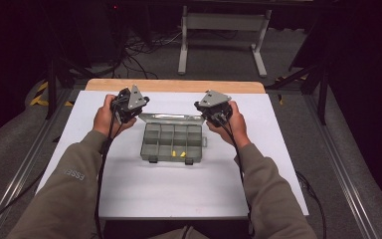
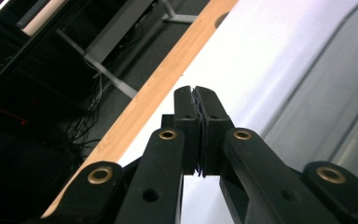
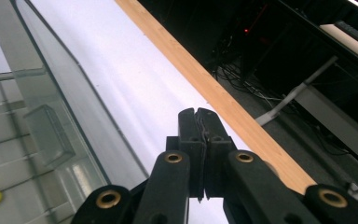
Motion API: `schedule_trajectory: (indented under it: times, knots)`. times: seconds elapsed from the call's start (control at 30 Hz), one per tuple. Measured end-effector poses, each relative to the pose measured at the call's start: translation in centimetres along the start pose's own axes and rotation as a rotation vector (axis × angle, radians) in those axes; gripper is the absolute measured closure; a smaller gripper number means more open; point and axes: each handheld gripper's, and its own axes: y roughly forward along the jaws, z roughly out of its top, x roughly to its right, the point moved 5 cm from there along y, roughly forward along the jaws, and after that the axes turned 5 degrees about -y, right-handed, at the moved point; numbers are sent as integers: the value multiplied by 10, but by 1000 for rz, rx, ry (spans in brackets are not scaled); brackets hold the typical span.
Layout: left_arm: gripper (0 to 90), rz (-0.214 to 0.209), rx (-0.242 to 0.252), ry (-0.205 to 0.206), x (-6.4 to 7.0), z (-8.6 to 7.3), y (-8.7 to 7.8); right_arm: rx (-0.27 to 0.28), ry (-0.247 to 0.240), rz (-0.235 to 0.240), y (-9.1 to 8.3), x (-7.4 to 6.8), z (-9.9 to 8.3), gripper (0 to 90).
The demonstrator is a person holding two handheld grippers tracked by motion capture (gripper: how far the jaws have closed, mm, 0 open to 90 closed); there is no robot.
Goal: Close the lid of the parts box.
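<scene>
Now both forearms reach forward over the counter (image 1: pixel 129 189), hands raised either side of the open compartment box (image 1: pixel 172 142). Left tongs (image 2: pixel 196 93) and right tongs (image 3: pixel 198 114) are pressed closed, holding nothing, flanking the box's lid (image 1: pixel 171 118) at its far corners.

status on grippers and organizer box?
Left gripper shut, empty; right gripper shut, empty. Organizer box open between them, yellow pieces in front row. Nothing blocking.

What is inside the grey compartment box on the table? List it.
In the high view, the compartment box lies open, lid tipped back. Small yellow pieces sit in the near row, toward the right; the other compartments look empty. The near wall hides its foot.
</scene>
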Motion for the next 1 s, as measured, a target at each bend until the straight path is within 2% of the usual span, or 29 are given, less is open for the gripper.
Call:
schedule_trajectory:
  times: [0.13,0.23,0.4,0.6,0.67,0.7,1.0]
  knots:
    - [884,-24,6,26,10,-1,-5,3,13,24,-3,-6,0,896]
    - [884,-30,5,54,17,-3,-8,-1,1,51,-7,-14,-1,894]
    - [883,-46,4,73,28,-6,-14,-8,-2,92,-13,-26,-4,893]
    - [887,-97,26,109,43,-9,-26,-19,2,152,-19,-41,-7,900]
    - [893,-120,31,104,48,-11,-29,-22,9,181,-20,-47,-8,900]
    - [895,-118,27,110,49,-12,-30,-24,10,189,-21,-50,-8,900]
    - [893,-170,52,106,66,-22,-43,-27,22,218,-31,-71,-15,900]
